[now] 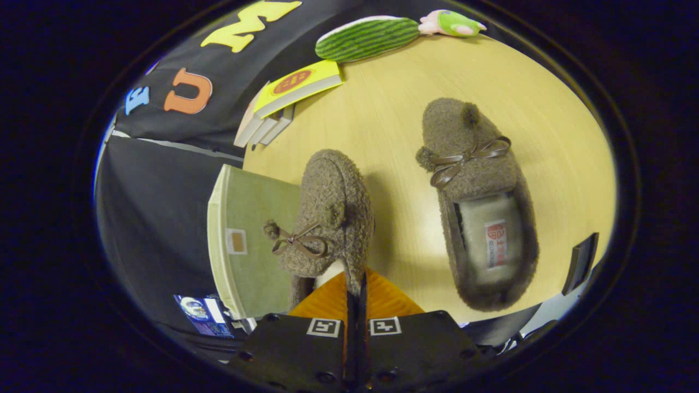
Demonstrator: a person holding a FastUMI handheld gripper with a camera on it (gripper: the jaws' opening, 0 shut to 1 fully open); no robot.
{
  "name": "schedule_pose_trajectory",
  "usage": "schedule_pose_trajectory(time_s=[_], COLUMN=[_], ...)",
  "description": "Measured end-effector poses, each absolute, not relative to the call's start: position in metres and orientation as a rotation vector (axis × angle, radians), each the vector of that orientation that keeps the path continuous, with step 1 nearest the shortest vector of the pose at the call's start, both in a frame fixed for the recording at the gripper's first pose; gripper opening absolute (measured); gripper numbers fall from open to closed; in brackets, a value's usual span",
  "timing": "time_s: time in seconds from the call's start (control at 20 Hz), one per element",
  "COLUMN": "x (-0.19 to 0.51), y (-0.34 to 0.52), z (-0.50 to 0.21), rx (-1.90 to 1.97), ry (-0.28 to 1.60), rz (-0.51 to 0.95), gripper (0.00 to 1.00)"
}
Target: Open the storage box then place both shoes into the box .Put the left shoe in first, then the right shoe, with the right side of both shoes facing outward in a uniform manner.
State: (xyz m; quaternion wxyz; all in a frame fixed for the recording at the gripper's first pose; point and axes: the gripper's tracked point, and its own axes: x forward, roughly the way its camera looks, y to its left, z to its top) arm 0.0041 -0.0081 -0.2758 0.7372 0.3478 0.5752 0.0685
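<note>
Shoe (327,218) pinched in gripper (356,292) jaws above wooden table (393,109).

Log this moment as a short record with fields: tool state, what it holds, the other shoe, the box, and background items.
tool: shut on the side wall of one fuzzy brown slipper shoe with a bow
held shoe: lifted, beside the pale green storage box
other shoe: matching fuzzy brown slipper, flat on the light wooden table, opening up
beyond: yellow book stack, green striped plush toy
</note>
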Motion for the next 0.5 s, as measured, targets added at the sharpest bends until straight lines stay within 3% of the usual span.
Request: schedule_pose_trajectory(time_s=[0.5], x=[0.001], y=[0.082], z=[-0.094], rx=[0.622], ry=[1.053], rz=[0.312], gripper=[0.06])
